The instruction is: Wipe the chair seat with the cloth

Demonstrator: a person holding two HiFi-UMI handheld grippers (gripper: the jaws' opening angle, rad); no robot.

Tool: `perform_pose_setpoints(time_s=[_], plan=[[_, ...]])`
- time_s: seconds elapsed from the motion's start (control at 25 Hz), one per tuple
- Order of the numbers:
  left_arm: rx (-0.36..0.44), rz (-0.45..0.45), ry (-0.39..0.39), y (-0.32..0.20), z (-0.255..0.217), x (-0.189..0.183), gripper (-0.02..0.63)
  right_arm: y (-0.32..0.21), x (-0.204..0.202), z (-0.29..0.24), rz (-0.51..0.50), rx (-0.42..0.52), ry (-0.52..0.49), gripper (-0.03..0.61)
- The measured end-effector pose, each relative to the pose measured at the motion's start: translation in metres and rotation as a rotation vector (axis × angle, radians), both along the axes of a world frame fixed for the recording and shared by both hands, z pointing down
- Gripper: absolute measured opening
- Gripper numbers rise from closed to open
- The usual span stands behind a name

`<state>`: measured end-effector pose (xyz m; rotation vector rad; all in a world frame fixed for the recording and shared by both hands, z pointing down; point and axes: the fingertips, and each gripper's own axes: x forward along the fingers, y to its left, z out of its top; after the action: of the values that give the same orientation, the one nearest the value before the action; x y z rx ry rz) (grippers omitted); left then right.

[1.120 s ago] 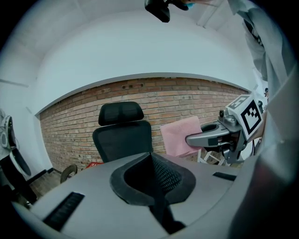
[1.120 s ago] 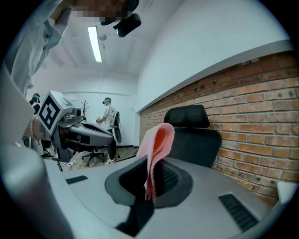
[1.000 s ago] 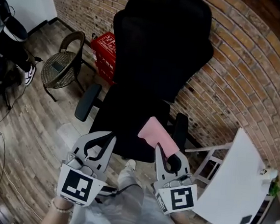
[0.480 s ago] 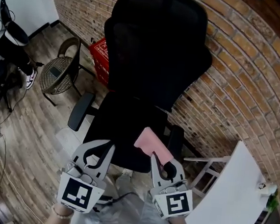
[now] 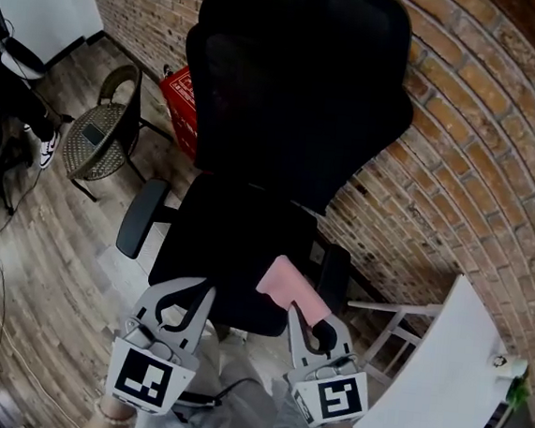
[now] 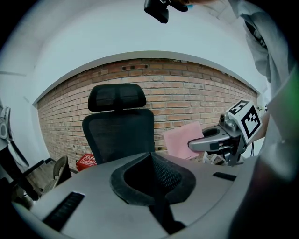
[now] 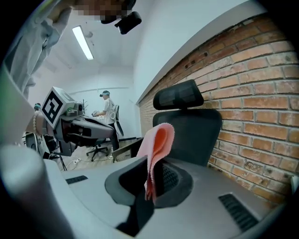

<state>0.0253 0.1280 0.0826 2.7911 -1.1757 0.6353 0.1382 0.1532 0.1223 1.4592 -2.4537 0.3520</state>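
In the head view, the left tongs [image 5: 188, 290] and right tongs [image 5: 306, 321] hover side by side at the near edge of the black office chair's seat [image 5: 231, 247]. The pink cloth [image 5: 287, 286] stands up from the right tongs' tips over the seat's front corner, beside the armrest [image 5: 336, 267]. The left gripper view shows the left tongs pressed together on nothing, with the chair ahead of them and the cloth off to their right. In the right gripper view, the right tongs are clamped on 1 edge of the cloth, which folds over limply above the pinch. It looks light, thin and soft, likely to bunch when dragged, so a deep hold on a doubled edge should keep it flat against the seat.
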Motion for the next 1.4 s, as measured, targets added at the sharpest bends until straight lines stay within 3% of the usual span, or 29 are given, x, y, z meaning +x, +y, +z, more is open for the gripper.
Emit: perform_pose_setpoints(time_s=[0.44,1.0,1.4], plan=[[-0.063,-0.002,-0.029,-0.05,0.06,-0.024,0.018,-0.061,-0.031,0.049,-0.038,-0.044,0.022,0.051],[-0.122,-0.08,-0.021,-0.125,0.169,-0.072,0.018,-0.142,-0.093,0.153,-0.054,-0.126,0.006,0.051],[-0.197,-0.209,0.038,-0.169,0.261,-0.101,0.018,-0.199,-0.134,0.242,-0.121,-0.175,0.015,0.051]])
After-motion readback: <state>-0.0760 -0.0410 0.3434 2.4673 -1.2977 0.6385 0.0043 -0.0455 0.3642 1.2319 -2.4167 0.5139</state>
